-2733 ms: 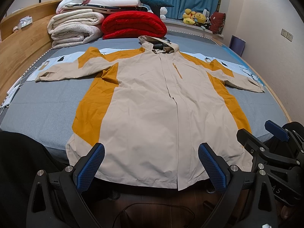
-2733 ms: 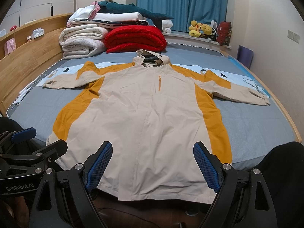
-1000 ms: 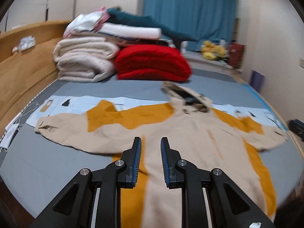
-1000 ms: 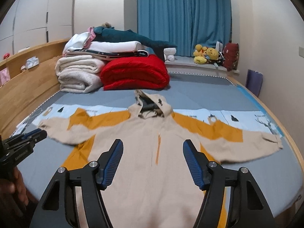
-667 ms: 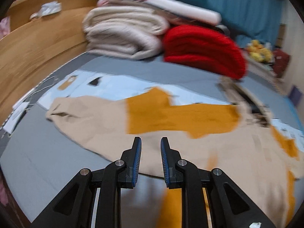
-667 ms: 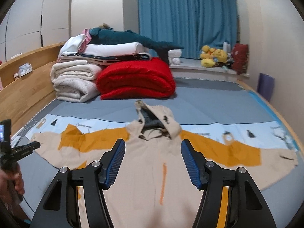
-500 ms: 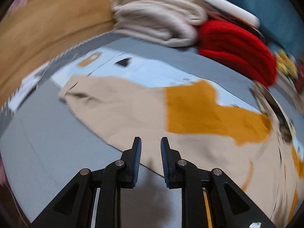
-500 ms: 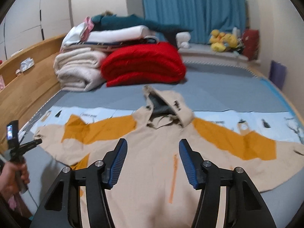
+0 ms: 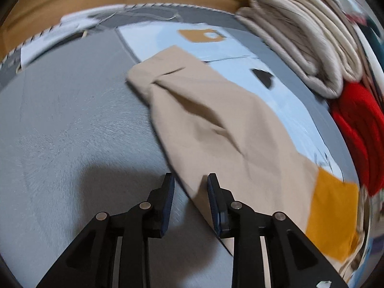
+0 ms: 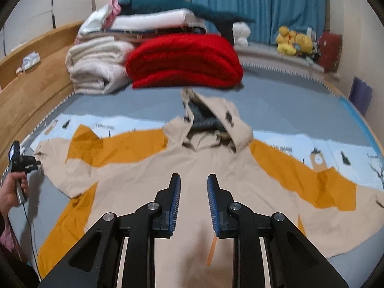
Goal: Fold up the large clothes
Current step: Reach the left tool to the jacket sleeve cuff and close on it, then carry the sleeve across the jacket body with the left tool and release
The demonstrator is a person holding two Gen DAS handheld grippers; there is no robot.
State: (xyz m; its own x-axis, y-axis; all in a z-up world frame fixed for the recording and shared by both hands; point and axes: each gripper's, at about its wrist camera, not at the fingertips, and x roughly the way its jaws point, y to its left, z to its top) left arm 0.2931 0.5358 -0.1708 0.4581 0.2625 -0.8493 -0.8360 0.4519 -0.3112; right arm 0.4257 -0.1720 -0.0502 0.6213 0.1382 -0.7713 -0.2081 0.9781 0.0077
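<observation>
On grey bed (image 10: 276,100), creased beige-orange coat (image 10: 144,182)

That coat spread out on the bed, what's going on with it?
A person is getting ready to fold the coat, working with a two-finger gripper in each hand. It lies flat on the bed, front up, sleeves out to both sides. The left gripper is low over the edge of one sleeve, its jaws opening, nothing pinched yet. The right gripper hangs above the coat's chest, jaws closing on nothing. No fold has been made. Folded blankets are stacked at the far end.
</observation>
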